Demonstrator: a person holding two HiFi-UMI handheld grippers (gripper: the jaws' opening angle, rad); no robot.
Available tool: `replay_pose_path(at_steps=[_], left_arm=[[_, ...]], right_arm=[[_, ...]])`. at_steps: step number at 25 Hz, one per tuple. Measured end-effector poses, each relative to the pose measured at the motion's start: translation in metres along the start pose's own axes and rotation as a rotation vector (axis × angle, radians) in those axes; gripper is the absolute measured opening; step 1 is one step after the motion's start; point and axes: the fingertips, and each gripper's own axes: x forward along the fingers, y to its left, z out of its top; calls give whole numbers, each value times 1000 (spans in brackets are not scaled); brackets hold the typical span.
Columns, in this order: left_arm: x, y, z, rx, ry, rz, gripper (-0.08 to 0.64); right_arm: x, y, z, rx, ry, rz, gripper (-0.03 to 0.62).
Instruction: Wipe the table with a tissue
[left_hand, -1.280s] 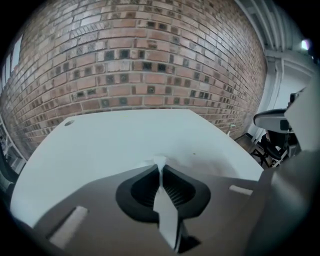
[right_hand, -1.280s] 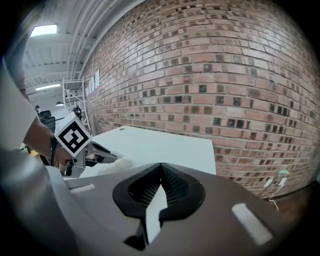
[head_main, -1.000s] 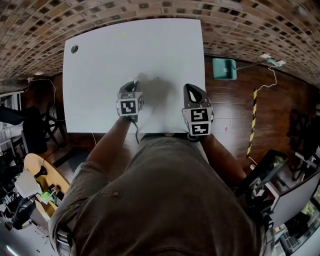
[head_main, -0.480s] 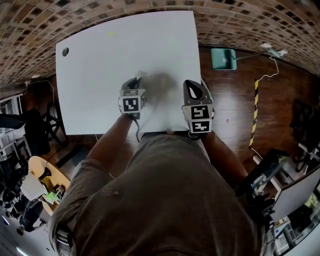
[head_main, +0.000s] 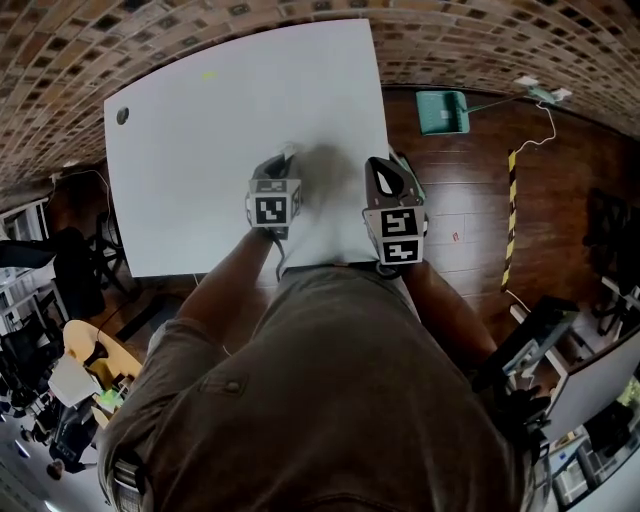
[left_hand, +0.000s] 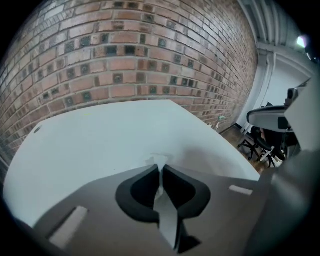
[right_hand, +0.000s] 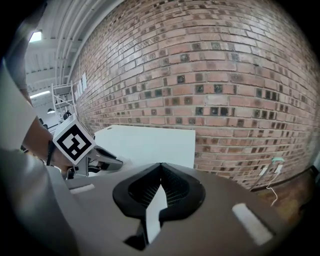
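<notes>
My left tongs are clamped on the tissue, which seems to touch the white counter toward its near edge. My right tongs are pressed together with nothing in them, at the counter's near right corner. A green dustpan lies on the floor beyond the right edge.
</notes>
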Motion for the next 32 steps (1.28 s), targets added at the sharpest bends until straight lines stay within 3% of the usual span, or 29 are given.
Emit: replay_pose_path(at_steps=[11, 15, 21, 32], left_arm=[[15, -69, 23, 104, 0, -110, 21], [15, -74, 22, 122, 0, -110, 21], [7, -38, 19, 92, -9, -42, 21], [-17, 67, -24, -91, 15, 102, 21]], right_arm=[[-19, -32, -7, 17, -3, -50, 14], [-22, -31, -7, 12, -3, -47, 14], [-16, -14, -4, -8, -4, -24, 14], [3, 32, 5, -54, 4, 38, 14]])
